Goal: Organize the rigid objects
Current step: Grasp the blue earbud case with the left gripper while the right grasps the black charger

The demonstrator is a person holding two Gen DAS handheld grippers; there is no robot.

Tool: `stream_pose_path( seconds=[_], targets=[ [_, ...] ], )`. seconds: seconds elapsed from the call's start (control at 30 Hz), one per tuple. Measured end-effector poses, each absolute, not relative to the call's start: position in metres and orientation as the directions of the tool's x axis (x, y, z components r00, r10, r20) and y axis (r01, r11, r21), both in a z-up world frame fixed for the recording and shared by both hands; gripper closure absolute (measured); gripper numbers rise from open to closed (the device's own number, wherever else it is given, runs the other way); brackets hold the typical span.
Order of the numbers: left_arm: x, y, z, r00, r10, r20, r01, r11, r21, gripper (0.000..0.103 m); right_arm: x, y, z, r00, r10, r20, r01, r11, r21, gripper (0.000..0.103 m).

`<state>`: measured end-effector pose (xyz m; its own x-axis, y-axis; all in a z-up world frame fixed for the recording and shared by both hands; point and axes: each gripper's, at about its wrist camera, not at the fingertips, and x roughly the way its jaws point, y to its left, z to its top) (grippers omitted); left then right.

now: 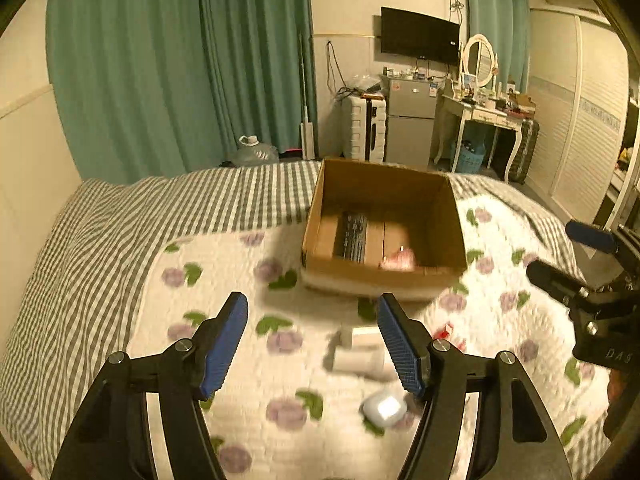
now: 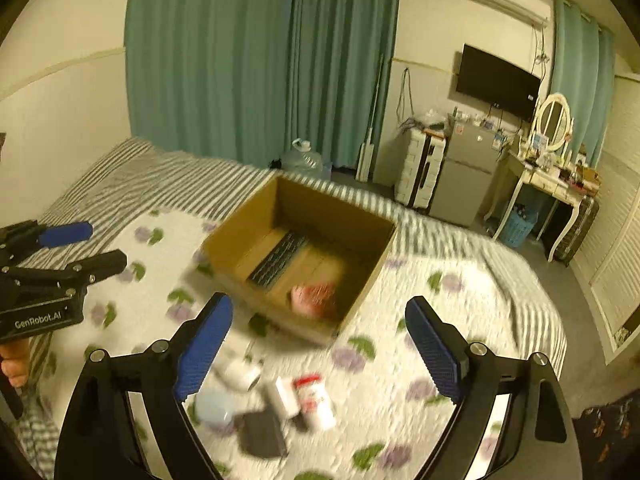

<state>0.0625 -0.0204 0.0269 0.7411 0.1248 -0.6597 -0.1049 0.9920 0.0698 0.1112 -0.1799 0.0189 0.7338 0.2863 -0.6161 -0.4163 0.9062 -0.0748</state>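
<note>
Both the left claw (image 1: pixel 312 340) and right claw (image 2: pixel 318 350) hung released and empty above the bed (image 2: pixel 460 308). Low in the frame lay small rigid items: a white bottle (image 2: pixel 240 374), a red-capped jar (image 2: pixel 316 400), a dark box (image 2: pixel 262 434). They looked light, stiff and perhaps smooth, though blurred, best pinched across their middles. The cardboard box (image 2: pixel 376 276) sat centre frame.

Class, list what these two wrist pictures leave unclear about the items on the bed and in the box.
- Pink item in the box: motion blur hides what it is, both views.
- White items on the quilt: smeared in the left view, and the left gripper's finger covers part.
- Dark item: blurred in the right view, partly behind the right gripper's finger.
- Jar label: too blurred to read.
</note>
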Motion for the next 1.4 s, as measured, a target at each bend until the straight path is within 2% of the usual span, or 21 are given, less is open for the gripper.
stream_pose_path(
  seconds=[0.2, 0.43, 0.7, 0.77, 1.0, 1.1, 1.2, 1.4],
  targets=[
    [0.028, -0.025, -0.025, 0.707, 0.136, -0.694, -0.132, 0.989, 0.059, 0.033, 0.079, -0.18, -0.054, 0.635, 0.287, -0.718, -0.437, 0.899, -0.028, 0.014],
    [0.026, -0.024, -0.097, 0.594, 0.109, -0.797, -0.164, 0.986, 0.012, 0.033, 0.082, -0.173, -0.138, 0.532, 0.254, -0.808, -0.437, 0.899, -0.005, 0.014],
    [0.03, -0.028, -0.12, 0.562, 0.119, -0.819, -0.175, 0.984, 0.023, 0.033, 0.098, -0.166, -0.172, 0.465, 0.243, -0.851, -0.438, 0.899, 0.018, 0.015],
    [0.031, -0.027, -0.121, 0.561, 0.119, -0.819, -0.179, 0.984, 0.021, 0.033, 0.099, -0.163, -0.176, 0.455, 0.25, -0.854, -0.445, 0.895, 0.025, 0.018],
    [0.031, -0.027, -0.12, 0.56, 0.126, -0.819, -0.188, 0.982, 0.022, 0.033, 0.105, -0.149, -0.196, 0.383, 0.253, -0.889, -0.487, 0.873, 0.039, 0.044],
    [0.03, -0.03, -0.117, 0.562, 0.13, -0.817, -0.187, 0.982, 0.027, 0.033, 0.111, -0.146, -0.204, 0.361, 0.236, -0.902, -0.485, 0.874, 0.035, 0.046],
    [0.028, -0.032, -0.114, 0.562, 0.138, -0.815, -0.186, 0.982, 0.038, 0.033, 0.108, -0.148, -0.2, 0.38, 0.226, -0.897, -0.477, 0.879, 0.02, 0.057],
    [0.03, -0.042, -0.111, 0.56, 0.15, -0.815, -0.175, 0.983, 0.061, 0.033, 0.094, -0.157, -0.182, 0.426, 0.263, -0.866, -0.486, 0.873, 0.026, 0.061]
  ],
)
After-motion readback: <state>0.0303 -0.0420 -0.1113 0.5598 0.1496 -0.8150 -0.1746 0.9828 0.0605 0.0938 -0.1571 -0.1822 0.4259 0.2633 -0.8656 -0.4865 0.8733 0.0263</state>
